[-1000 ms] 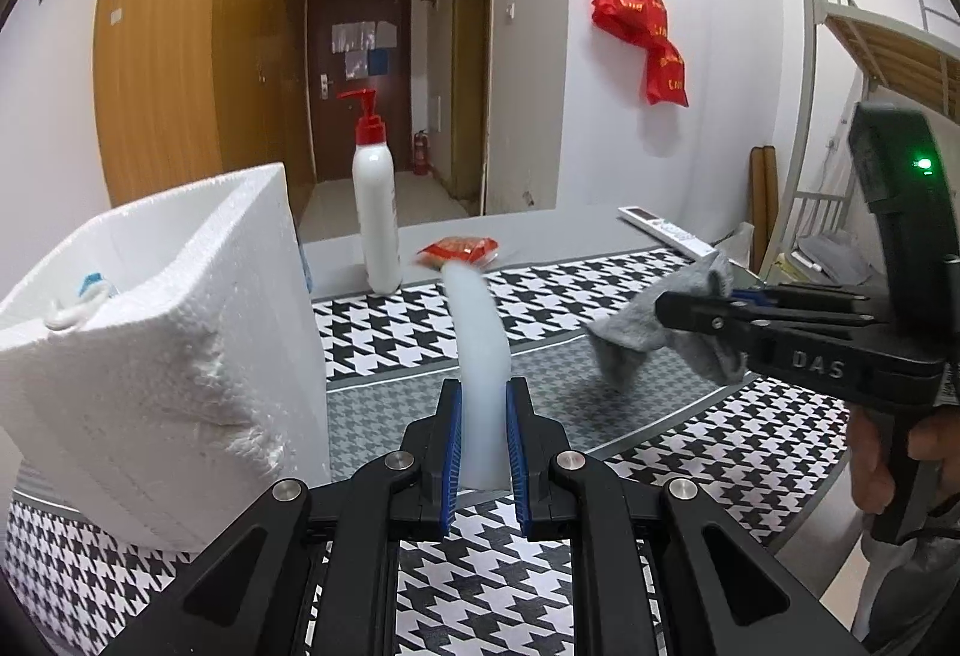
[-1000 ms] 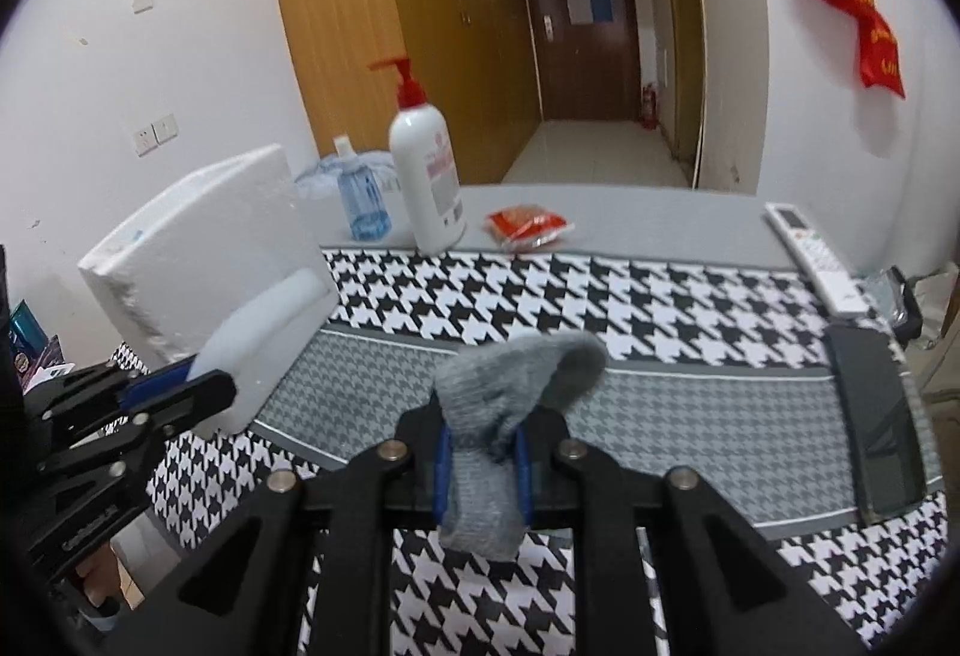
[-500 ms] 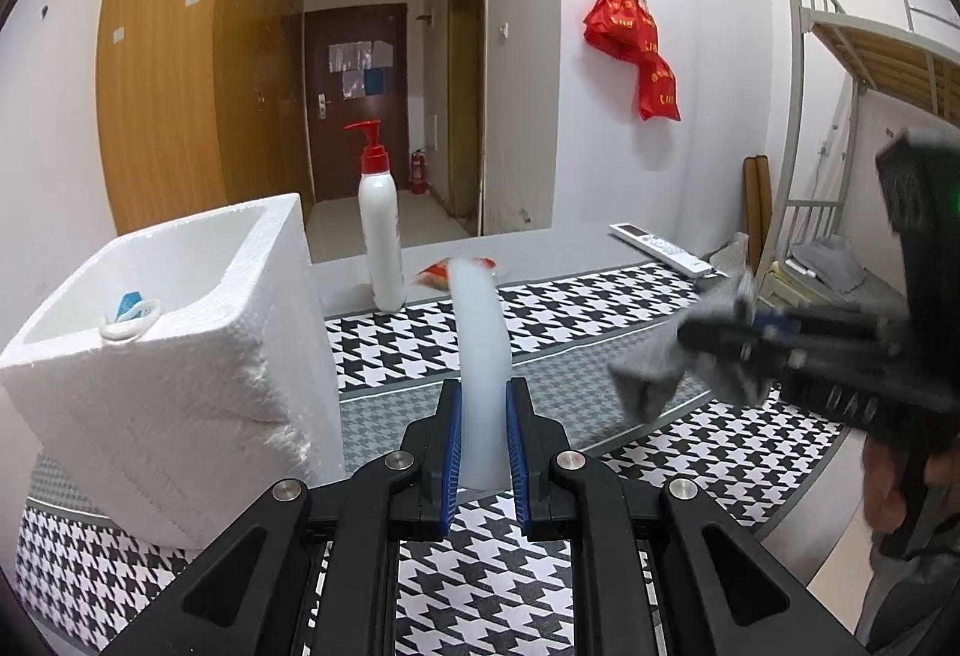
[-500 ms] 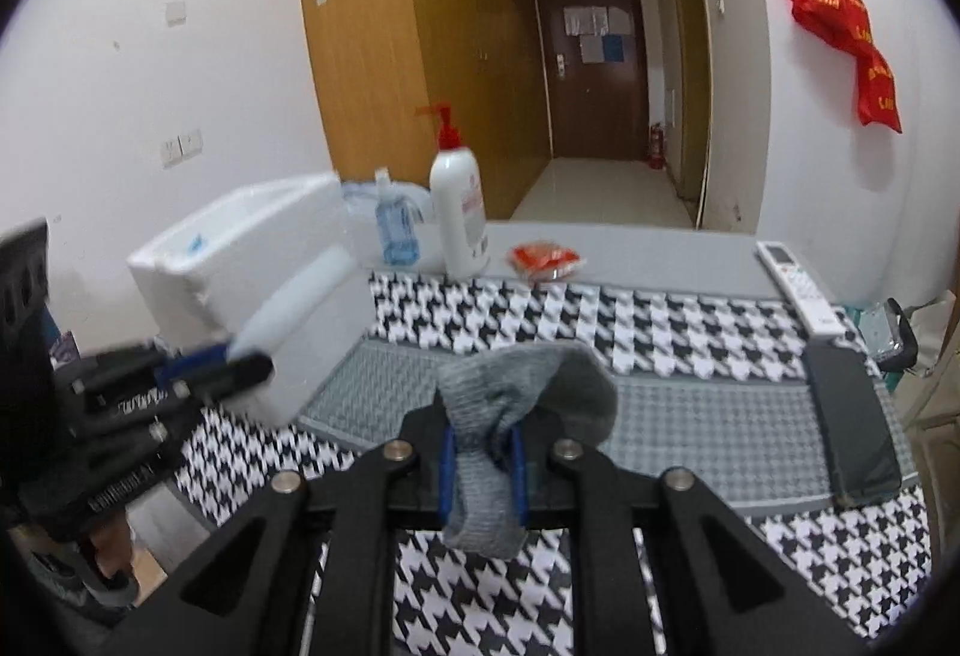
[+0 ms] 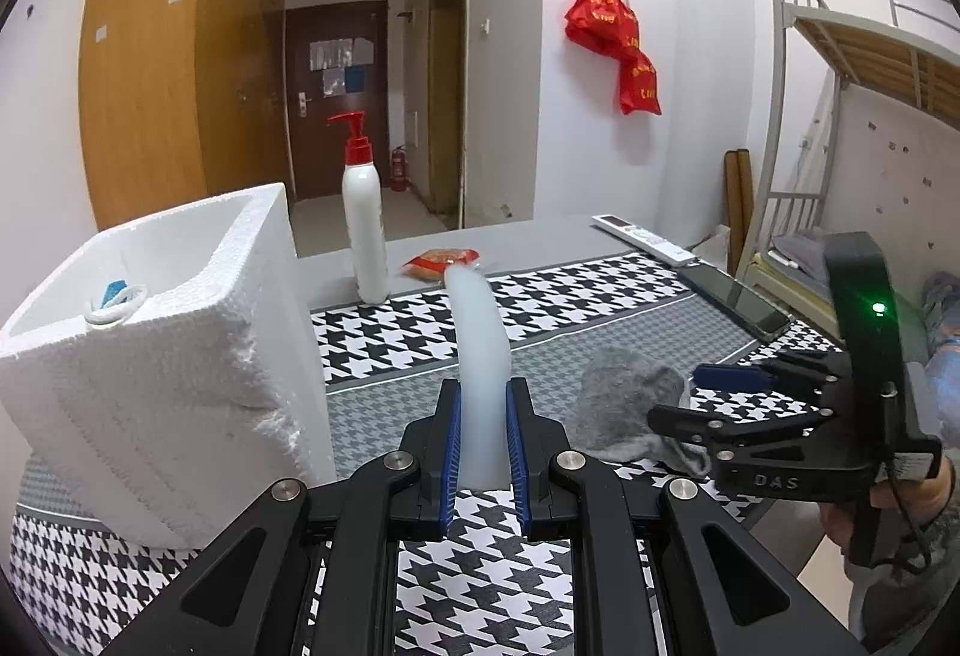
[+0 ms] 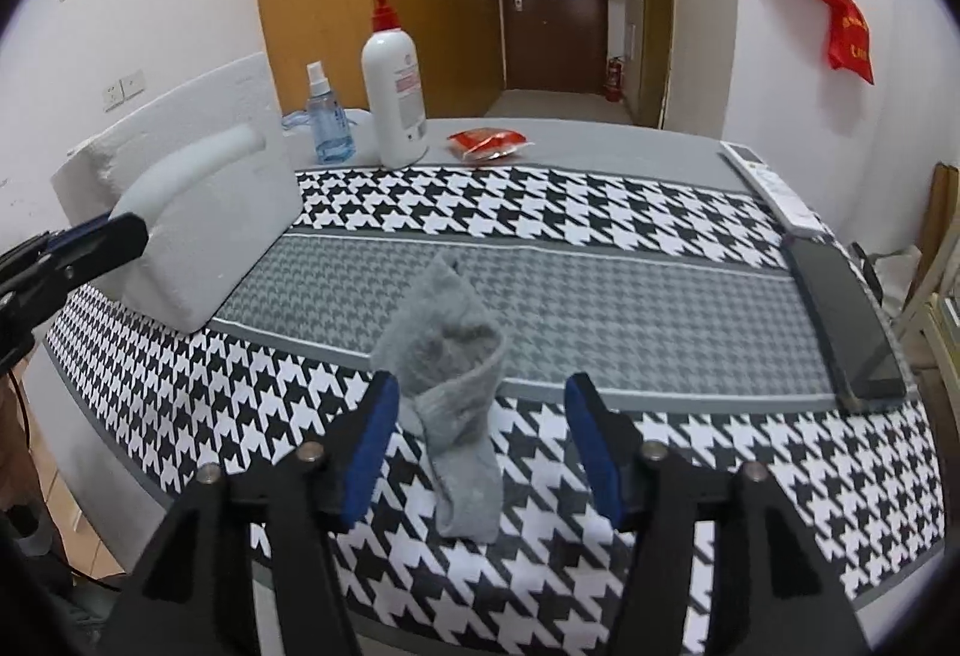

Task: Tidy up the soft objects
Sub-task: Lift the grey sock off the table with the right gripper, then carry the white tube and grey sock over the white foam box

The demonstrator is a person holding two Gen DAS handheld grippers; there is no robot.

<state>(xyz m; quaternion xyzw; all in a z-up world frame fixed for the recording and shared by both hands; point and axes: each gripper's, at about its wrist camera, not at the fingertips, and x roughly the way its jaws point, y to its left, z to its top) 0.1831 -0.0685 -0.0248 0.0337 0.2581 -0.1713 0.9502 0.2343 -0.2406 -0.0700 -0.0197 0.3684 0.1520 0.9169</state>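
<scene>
A crumpled grey sock (image 6: 447, 356) lies on the houndstooth cloth between the spread fingers of my right gripper (image 6: 480, 404), whose jaws are opening; the pads are clear of it. In the left wrist view the same sock (image 5: 630, 410) rests on the cloth in front of the right gripper (image 5: 684, 392). My left gripper (image 5: 485, 416) is shut on a long pale foam strip (image 5: 480, 350) that sticks up and forward. The white foam box (image 5: 156, 356) stands just to its left, with a small blue and white item (image 5: 114, 299) inside.
A white pump bottle (image 6: 393, 92), a blue spray bottle (image 6: 327, 116) and a red packet (image 6: 489, 143) stand at the table's far side. A remote (image 6: 768, 182) and a dark phone (image 6: 840, 314) lie near the right edge. A bunk bed (image 5: 840, 56) stands right.
My right gripper has sunk to the table and spread its fingers, leaving the grey sock on the cloth. The left gripper keeps its grip on the foam strip.
</scene>
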